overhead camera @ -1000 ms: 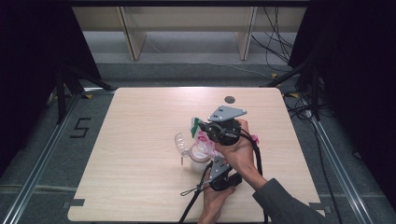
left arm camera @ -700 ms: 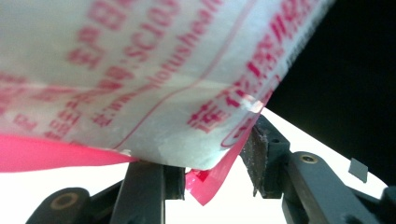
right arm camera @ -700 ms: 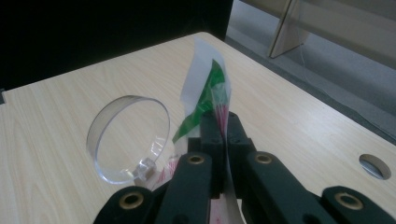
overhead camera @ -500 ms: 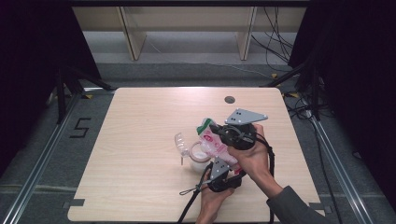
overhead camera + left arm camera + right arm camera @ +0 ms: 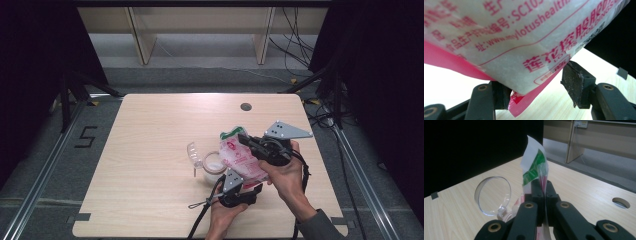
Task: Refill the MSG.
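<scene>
bag (image 5: 529, 37): top and sides cut off | jar (image 5: 214, 167): partly hidden behind bag

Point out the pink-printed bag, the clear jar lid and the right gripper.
pink-printed bag (image 5: 241, 160), high view, middle of its printed face
clear jar lid (image 5: 493, 195), right gripper view, centre of the open lid's disc
right gripper (image 5: 543, 188), right gripper view, jaw tips clamped on the bag

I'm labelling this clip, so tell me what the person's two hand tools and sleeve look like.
Both are black. The right tool carries a grey three-cornered plate with small holes on top; the left tool has a smaller grey plate, and thin black cables trail from each toward the table's near edge. Its jaws show brass-coloured pivot pins and rough dark pads. A dark grey sleeve covers the right forearm.
</scene>
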